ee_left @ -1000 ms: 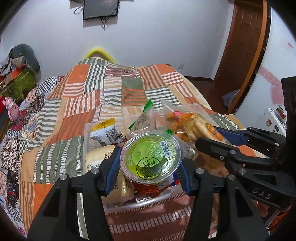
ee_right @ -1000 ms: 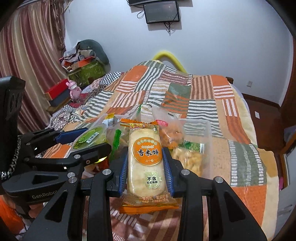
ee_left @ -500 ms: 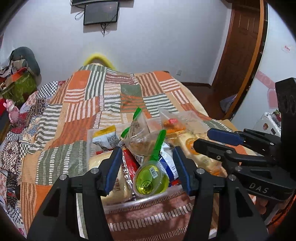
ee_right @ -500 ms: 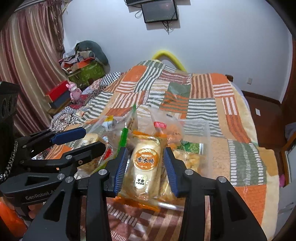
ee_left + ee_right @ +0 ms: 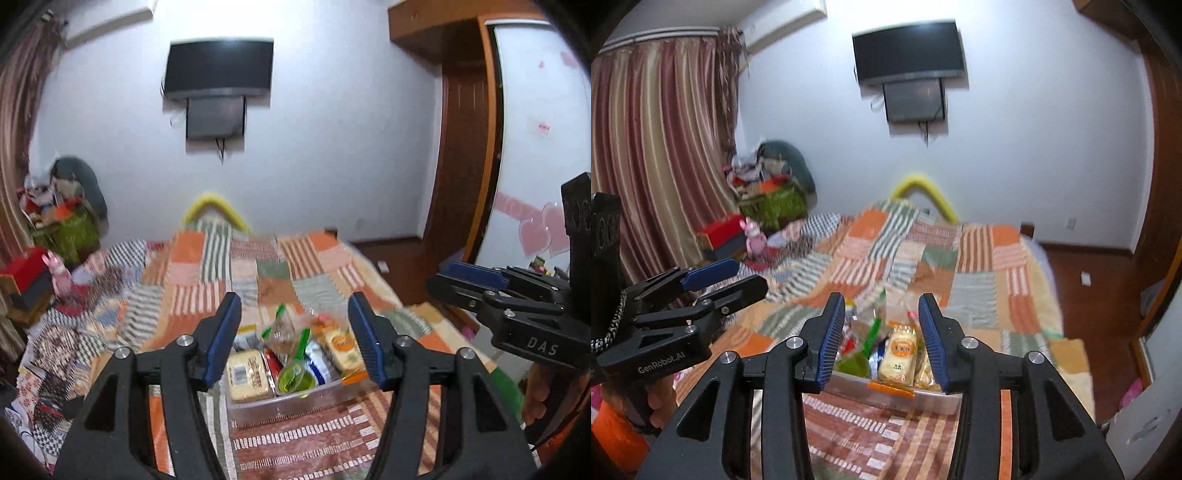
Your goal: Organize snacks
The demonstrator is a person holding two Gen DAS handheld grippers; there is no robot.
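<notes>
A clear plastic bin (image 5: 284, 404) full of snacks sits on the patchwork bed. In it lie a green jelly cup (image 5: 295, 378), a yellow cake pack (image 5: 246, 374) and an orange rice-cracker pack (image 5: 341, 349). The bin (image 5: 934, 398) and the rice-cracker pack (image 5: 899, 356) also show in the right wrist view. My left gripper (image 5: 294, 345) is open and empty, raised well above and behind the bin. My right gripper (image 5: 882, 341) is open and empty, also raised back from it. Each gripper shows in the other's view, the right (image 5: 517, 306) and the left (image 5: 683, 299).
The patchwork bedspread (image 5: 258, 273) stretches to the far wall under a mounted TV (image 5: 218, 68). Clutter and a pink toy (image 5: 753, 236) lie at the bed's left side by the curtain (image 5: 661, 155). A wooden door frame (image 5: 465, 155) and floor are on the right.
Both grippers let go of their snacks, the jelly cup and the rice-cracker pack, into the bin, then opened wide and pulled up and back; the view now tilts toward the wall.
</notes>
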